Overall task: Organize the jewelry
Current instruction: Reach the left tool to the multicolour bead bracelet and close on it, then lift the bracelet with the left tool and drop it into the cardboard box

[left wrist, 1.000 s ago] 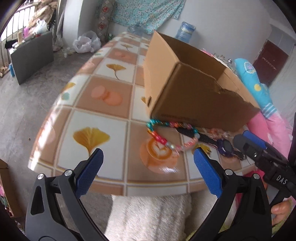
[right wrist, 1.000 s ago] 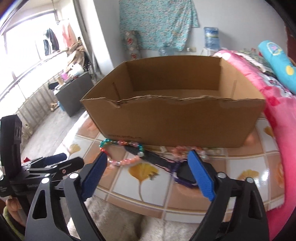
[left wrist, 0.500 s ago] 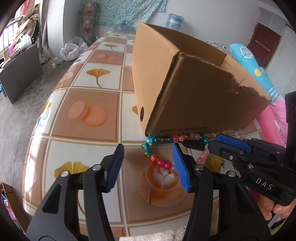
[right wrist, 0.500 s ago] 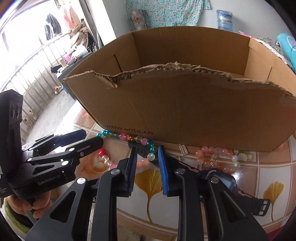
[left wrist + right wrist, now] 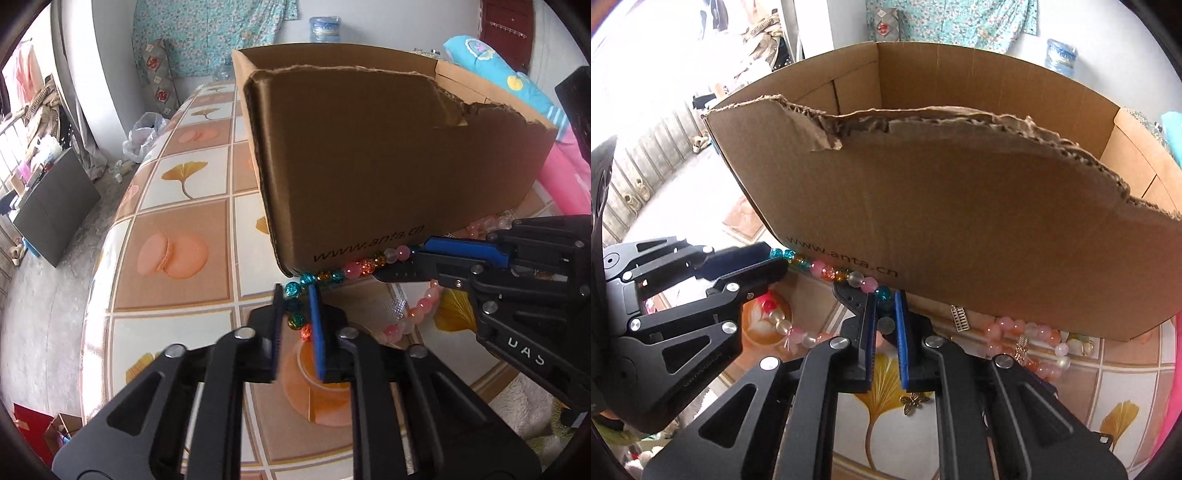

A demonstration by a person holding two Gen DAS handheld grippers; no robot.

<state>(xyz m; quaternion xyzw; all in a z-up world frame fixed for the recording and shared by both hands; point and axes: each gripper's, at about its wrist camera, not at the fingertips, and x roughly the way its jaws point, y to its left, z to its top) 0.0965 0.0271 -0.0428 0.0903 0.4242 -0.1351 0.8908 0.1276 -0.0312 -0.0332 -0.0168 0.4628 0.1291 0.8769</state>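
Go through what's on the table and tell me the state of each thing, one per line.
Cardboard box: open-topped, front edge torn.
Multicoloured bead bracelet: on the table against the box, pinched at both ends.
Left claw: shut on the bracelet.
Right claw: shut on the bracelet.
Pink bead bracelet: lying loose.

Both wrist cameras look steeply down along their own fingers, close to the tiled tabletop [image 5: 184, 229]. The left faces the torn brown cardboard box's [image 5: 388, 166] corner, the right its long front wall. Both share the multicoloured bead bracelet [image 5: 827, 271].
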